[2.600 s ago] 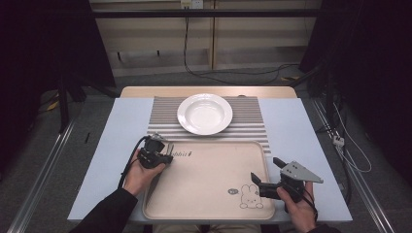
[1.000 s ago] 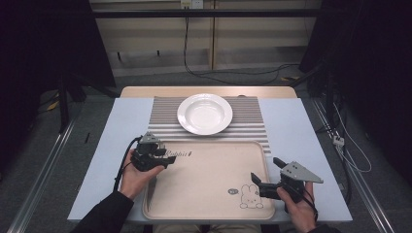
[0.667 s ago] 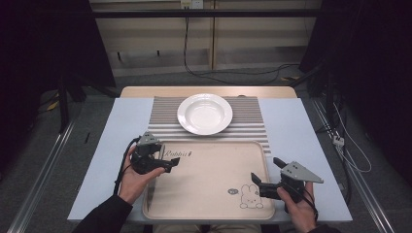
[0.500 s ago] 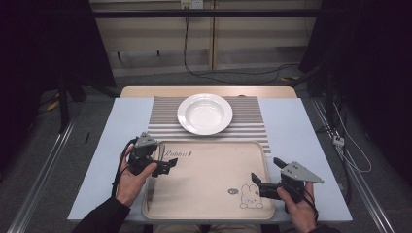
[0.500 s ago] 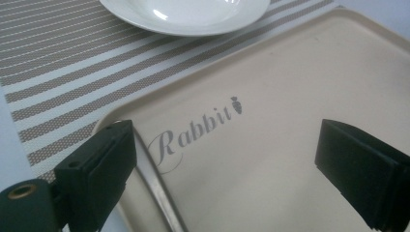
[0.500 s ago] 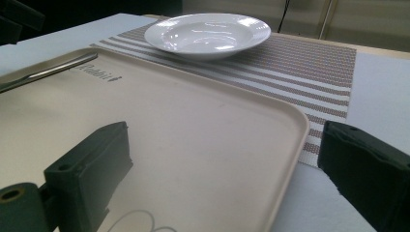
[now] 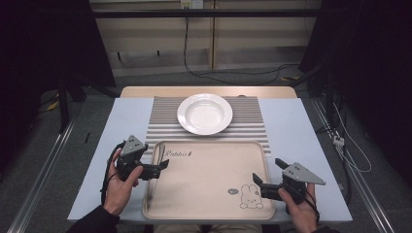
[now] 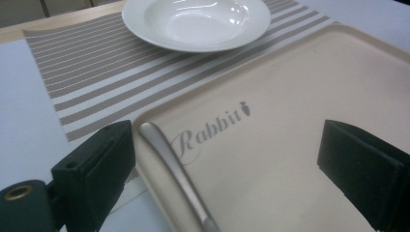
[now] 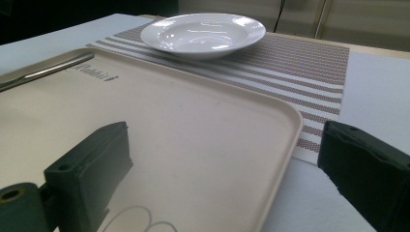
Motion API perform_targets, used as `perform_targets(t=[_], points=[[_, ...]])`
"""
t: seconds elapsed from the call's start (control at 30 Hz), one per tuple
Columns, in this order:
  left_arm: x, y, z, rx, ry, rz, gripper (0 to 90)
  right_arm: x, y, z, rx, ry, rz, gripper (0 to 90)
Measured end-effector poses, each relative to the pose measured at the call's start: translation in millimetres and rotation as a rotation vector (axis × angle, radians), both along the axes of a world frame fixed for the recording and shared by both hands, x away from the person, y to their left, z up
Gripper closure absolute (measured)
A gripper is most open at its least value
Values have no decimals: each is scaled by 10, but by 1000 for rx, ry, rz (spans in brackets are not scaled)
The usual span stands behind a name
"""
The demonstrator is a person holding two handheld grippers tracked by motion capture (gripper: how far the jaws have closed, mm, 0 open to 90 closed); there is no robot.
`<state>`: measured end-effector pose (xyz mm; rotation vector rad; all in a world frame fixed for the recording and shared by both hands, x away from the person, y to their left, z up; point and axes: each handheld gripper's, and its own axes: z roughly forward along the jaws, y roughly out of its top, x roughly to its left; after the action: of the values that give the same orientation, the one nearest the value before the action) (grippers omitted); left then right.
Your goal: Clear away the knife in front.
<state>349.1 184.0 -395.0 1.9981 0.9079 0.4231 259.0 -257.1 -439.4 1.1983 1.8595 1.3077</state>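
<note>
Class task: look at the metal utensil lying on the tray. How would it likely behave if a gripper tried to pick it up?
The utensil looks like polished metal, so probably stiff and slippery. It lies flat against the tray by its left rim, so open jaws like the left gripper has may struggle to get under it.

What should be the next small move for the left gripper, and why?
Probably lower the left gripper and shut it on the metal utensil: the jaws stand open astride its handle, which lies on the tray by its left rim, not yet gripped.
</note>
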Motion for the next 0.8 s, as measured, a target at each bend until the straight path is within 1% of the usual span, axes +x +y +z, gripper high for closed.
perform_targets(t=[0.1, 0.17, 0.2, 0.27, 0.33, 0.37, 0.43, 0.47, 0.5, 0.53, 0.57, 0.6, 0.67, 0.7, 0.73, 0.77, 0.8], points=[[-18, 64, -31, 0, 2, 20, 61, -3, -7, -1, -2, -1, -4, 44], [-34, 110, -49, 1, -7, 32, 61, -4, -8, -1, -2, -1, -4, 44], [-51, 129, -63, -10, -14, 45, 61, -4, -7, -1, -2, -1, -4, 44], [-76, 172, -90, -14, -13, 43, 61, -4, -5, -1, -2, -1, -3, 44], [-107, 207, -115, -9, -17, 55, 61, -2, -6, -2, -3, -1, -4, 44], [-116, 232, -128, -12, -22, 51, 61, -1, -7, -2, -4, -2, -4, 44], [-140, 271, -158, -9, -17, 77, 59, -2, -3, -1, -3, 1, -5, 44], [-154, 301, -181, -17, -14, 78, 59, -1, -2, -2, -3, 0, -3, 44], [-175, 337, -206, -27, 0, 79, 59, -1, -1, -2, -4, -1, -2, 44], [-187, 374, -232, -47, 8, 77, 57, -2, -1, -2, -3, 1, -2, 44], [-198, 399, -258, -59, 11, 83, 54, -3, -2, -2, -5, 1, -4, 43], [-206, 423, -277, -50, 7, 90, 52, -2, -4, -2, -2, 1, -5, 43], [-204, 452, -299, -52, 13, 103, 49, 1, -6, -3, -4, 0, -6, 43], [-204, 452, -299, -52, 13, 103, 50, 1, -3, -3, -3, 1, -6, 43], [-222, 428, -303, -25, -17, 109, 54, 1, -1, -3, -2, 1, -4, 42], [-227, 423, -300, -34, -13, 90, 54, 1, 0, -2, -2, 1, -4, 43], [-230, 418, -306, -55, -5, 79, 52, -2, 0, -1, -3, 1, -4, 42]])
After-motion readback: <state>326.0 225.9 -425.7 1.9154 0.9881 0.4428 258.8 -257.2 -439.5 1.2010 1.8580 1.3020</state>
